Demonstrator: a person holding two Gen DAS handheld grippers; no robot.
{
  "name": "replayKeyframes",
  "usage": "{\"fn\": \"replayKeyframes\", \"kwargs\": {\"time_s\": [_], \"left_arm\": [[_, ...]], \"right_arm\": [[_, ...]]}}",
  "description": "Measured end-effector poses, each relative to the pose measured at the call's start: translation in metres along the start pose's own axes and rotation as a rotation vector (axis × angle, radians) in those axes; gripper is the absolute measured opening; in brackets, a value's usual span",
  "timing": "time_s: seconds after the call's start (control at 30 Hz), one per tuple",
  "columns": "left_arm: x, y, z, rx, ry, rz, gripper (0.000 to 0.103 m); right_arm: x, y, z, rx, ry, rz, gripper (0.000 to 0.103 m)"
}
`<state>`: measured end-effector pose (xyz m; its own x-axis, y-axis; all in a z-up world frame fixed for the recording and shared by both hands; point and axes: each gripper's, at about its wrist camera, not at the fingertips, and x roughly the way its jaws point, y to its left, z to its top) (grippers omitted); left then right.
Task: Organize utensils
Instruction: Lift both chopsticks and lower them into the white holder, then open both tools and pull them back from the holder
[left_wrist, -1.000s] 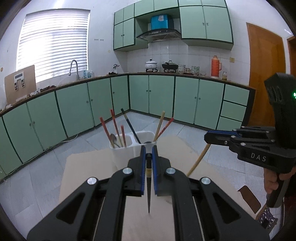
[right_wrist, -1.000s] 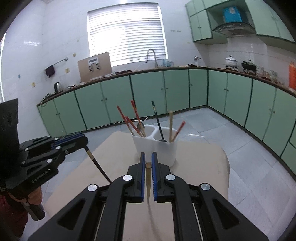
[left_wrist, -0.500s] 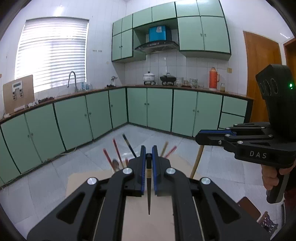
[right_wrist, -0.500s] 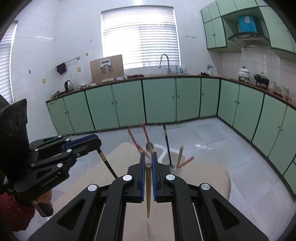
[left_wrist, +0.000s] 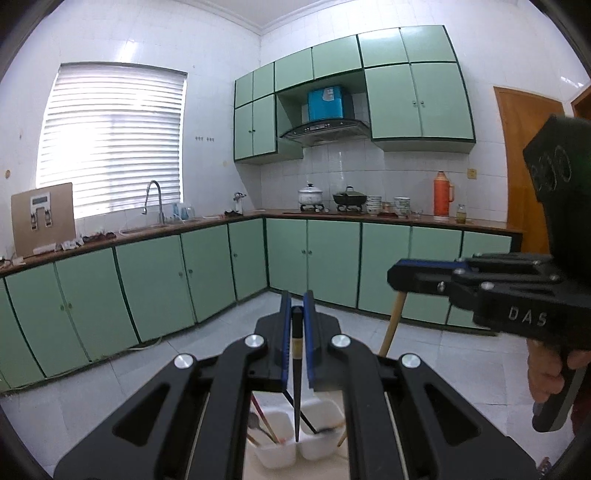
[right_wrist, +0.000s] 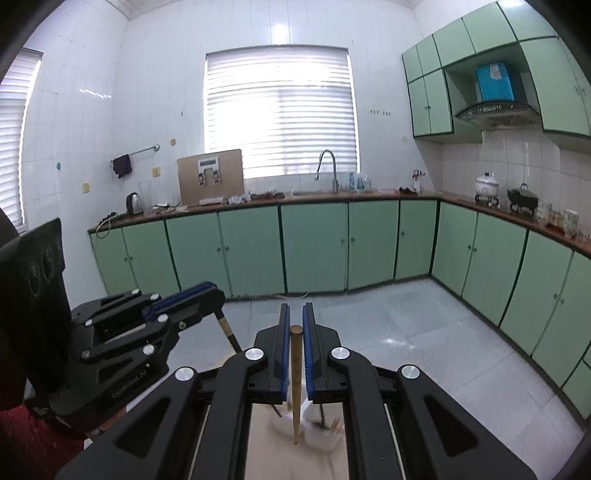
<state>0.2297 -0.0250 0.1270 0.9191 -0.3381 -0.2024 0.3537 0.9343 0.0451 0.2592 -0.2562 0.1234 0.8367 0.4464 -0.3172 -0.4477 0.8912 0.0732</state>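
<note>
Two hand-held grippers above a divided utensil holder in a kitchen. The left gripper (left_wrist: 296, 306) is closed on a dark chopstick (left_wrist: 296, 384), clamped near its blunt upper end; the tapered tip hangs down over the white utensil holder (left_wrist: 291, 448), close to the divider between its two compartments. The right gripper (right_wrist: 294, 315) is likewise closed on a light wooden chopstick (right_wrist: 296, 384), also clamped near its top, with the tip hanging over the same holder, which appears blurred in the right wrist view. The holder stands on a pale surface (right_wrist: 295, 461) near the bottom edge of both views and already contains several utensils: red chopsticks (left_wrist: 263, 421) and a spoon (left_wrist: 254, 421) in the left compartment, a dark chopstick in the right one. Green cabinets (left_wrist: 207, 273) line the far walls. A hand (left_wrist: 546, 373) grips the right gripper's handle.
</note>
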Motion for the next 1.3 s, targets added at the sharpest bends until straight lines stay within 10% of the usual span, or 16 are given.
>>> {"fn": "replayKeyframes", "kwargs": {"time_s": [0.97,1.3], "left_arm": [[0.126,0.051,-0.085,-0.061,0.267,0.033,0.007],[0.095,0.056,-0.082,-0.075,0.228,0.057,0.039]], "right_arm": [[0.137,-0.057,-0.087,0.088,0.267,-0.063,0.007],[0.108,-0.065,-0.085,0.14,0.214,-0.069,0.023]]}}
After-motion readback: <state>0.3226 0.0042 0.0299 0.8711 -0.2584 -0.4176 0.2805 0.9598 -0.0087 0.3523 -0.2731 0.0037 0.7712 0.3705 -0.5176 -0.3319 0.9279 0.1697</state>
